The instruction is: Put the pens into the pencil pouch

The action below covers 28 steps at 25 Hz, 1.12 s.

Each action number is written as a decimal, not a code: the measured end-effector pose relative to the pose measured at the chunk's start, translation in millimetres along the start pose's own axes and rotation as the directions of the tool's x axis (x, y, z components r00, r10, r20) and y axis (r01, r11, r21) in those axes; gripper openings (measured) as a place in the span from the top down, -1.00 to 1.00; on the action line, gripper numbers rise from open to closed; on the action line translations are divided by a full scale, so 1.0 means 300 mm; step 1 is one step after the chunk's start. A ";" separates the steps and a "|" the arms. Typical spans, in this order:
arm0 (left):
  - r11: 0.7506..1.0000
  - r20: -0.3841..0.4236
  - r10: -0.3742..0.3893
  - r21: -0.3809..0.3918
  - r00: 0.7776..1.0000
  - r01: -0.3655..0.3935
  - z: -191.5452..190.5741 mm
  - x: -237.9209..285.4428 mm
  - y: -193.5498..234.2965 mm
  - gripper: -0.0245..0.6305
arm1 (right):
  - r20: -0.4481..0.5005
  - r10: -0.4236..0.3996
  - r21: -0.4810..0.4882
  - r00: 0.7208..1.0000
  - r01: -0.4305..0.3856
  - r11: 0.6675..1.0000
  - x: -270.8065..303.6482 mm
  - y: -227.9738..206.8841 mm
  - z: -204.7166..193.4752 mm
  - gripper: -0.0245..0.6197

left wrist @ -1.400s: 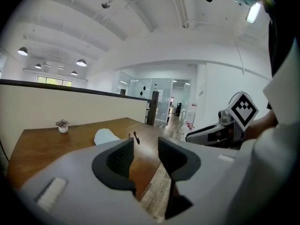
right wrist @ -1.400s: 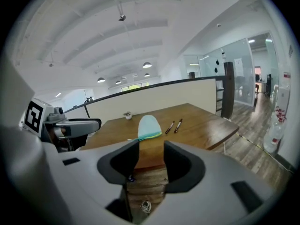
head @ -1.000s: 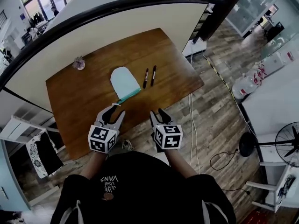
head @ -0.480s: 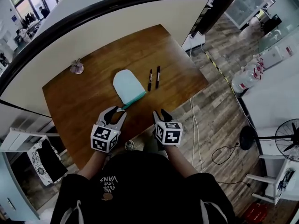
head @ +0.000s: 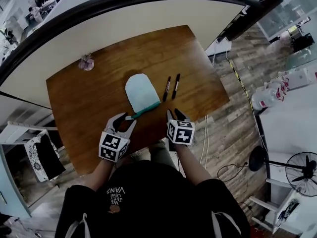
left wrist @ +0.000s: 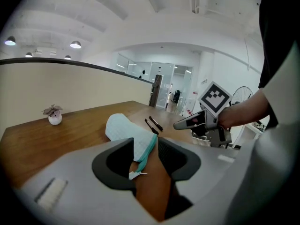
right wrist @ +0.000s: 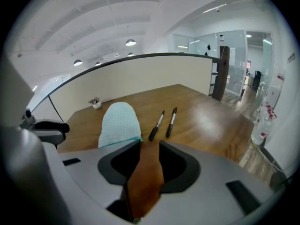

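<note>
Brown wooden table (head: pixel 94 100), smooth with visible grain and rounded corners, stands against a cream partition (head: pixel 148 21) capped by a dark curved rail; grey-brown plank floor (head: pixel 233 108) lies around it. Pencil pouch (head: pixel 141 92) lies flat near mid-table: pale mint fabric with a fine quilted texture, rounded at the far end, straight at the near end, where a darker teal zip edge runs across. Two pens (head: pixel 171 87), slim and black with lighter bands on the barrels, lie side by side just right of the pouch, nearly parallel, apart from each other and from the pouch, both outside it. Small potted plant (head: pixel 86 62) in a pale round pot sits far left near the partition. Left gripper (head: pixel 124 120) hovers over the near table edge, jaws well apart and holding nothing; in its own view the pouch's teal zip end and small pull tab (left wrist: pixel 136 174) show in the gap, though whether they reach between the tips I cannot tell. Right gripper (head: pixel 175 114) hovers beside it, close to the pens' near ends, jaws likewise spread, only bare wood in the gap. Both carry cubes with black-and-white square markers.
</note>
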<state>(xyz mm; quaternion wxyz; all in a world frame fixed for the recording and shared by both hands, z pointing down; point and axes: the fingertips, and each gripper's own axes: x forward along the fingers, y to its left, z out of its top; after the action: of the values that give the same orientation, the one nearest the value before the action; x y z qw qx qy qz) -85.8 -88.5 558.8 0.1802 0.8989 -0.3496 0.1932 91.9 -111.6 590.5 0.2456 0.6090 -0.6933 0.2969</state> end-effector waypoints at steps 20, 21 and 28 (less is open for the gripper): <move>0.970 -0.125 0.077 0.237 0.989 -0.045 -0.119 0.210 -0.030 0.48 | -0.152 0.044 -0.088 0.987 -0.058 0.994 0.339 -0.035 0.029 0.54; 0.965 -0.135 0.071 0.259 0.988 -0.033 -0.124 0.224 -0.033 0.48 | -0.153 0.042 -0.093 0.987 -0.057 0.994 0.345 -0.034 0.030 0.57; 0.942 -0.218 0.051 0.334 0.975 0.025 -0.183 0.293 -0.034 0.48 | -0.155 0.047 -0.101 0.987 -0.063 0.993 0.358 -0.038 0.026 0.76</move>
<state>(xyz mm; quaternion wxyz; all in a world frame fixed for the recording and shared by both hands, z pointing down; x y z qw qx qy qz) -30.9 -105.5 645.7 0.0619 0.8866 -0.2951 0.3508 88.5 -193.2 661.7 0.3215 0.5512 -0.7039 0.3120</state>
